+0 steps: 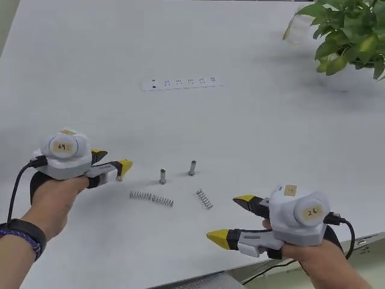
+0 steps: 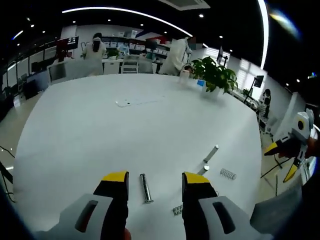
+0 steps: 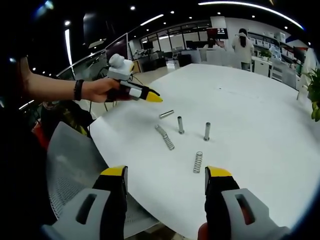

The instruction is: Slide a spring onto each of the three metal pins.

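Note:
Two metal pins stand upright mid-table: one (image 1: 162, 176) (image 3: 180, 124) on the left, the other (image 1: 192, 167) (image 3: 207, 131) on the right. A third pin (image 2: 145, 187) (image 3: 166, 114) lies flat on the table between the open jaws of my left gripper (image 2: 156, 178) (image 1: 113, 159), untouched. A long spring (image 1: 151, 198) (image 3: 164, 137) and a short spring (image 1: 204, 198) (image 3: 198, 162) lie loose in front of the upright pins. My right gripper (image 1: 230, 218) (image 3: 166, 172) hovers open near the front edge, right of the short spring, holding nothing.
A white power strip (image 1: 180, 82) sits at the middle back of the white table (image 1: 271, 120). A potted plant (image 1: 349, 30) fills the far right corner. The table's front edge (image 1: 198, 276) runs just below my right gripper. People stand far off in the office.

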Action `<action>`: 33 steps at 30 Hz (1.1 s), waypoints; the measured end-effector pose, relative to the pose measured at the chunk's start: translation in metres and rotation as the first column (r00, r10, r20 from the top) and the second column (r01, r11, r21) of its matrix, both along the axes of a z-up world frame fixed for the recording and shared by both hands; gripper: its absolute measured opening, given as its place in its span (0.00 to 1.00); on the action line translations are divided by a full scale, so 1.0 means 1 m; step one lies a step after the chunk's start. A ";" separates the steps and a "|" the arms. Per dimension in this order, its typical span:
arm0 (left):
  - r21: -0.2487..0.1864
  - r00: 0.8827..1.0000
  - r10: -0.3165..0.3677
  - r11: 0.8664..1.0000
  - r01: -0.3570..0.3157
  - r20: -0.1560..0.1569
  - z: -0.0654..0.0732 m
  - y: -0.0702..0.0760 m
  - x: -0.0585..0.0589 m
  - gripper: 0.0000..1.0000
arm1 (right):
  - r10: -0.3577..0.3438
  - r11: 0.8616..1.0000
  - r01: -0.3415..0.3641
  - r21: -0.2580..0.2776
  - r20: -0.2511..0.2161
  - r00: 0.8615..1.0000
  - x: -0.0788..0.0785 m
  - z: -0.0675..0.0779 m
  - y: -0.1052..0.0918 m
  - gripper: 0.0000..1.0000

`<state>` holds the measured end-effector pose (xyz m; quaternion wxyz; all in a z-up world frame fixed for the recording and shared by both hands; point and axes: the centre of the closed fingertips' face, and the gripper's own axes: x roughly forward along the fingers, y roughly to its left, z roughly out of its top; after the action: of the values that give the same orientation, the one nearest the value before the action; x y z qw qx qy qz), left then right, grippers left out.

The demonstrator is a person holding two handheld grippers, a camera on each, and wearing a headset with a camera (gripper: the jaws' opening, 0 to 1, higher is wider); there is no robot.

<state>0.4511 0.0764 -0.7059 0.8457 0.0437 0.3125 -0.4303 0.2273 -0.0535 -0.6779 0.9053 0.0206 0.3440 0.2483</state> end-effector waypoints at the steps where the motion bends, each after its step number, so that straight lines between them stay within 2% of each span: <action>1: -0.003 1.000 0.008 1.000 -0.008 -0.006 -0.001 -0.001 0.002 0.35 | 0.000 1.000 0.000 -0.001 0.000 1.000 0.001 0.000 -0.001 0.61; 11: 0.021 0.997 0.056 0.998 -0.055 -0.046 -0.025 -0.003 0.016 0.27 | -0.004 1.000 0.004 -0.006 -0.002 1.000 0.007 0.001 -0.006 0.61; 17: 0.038 0.995 0.062 0.997 -0.060 -0.074 -0.038 -0.005 0.019 0.24 | 0.000 1.000 0.000 -0.007 -0.012 1.000 0.008 -0.001 -0.005 0.61; 33: 0.058 0.988 0.085 0.995 -0.078 -0.127 -0.060 -0.010 0.025 0.18 | -0.008 1.000 0.008 -0.006 -0.036 0.999 0.009 -0.006 -0.008 0.60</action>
<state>0.4759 0.0663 -0.7662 0.8392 0.0253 0.3794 -0.3889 0.2362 -0.0615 -0.6843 0.9001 0.0239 0.3607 0.2434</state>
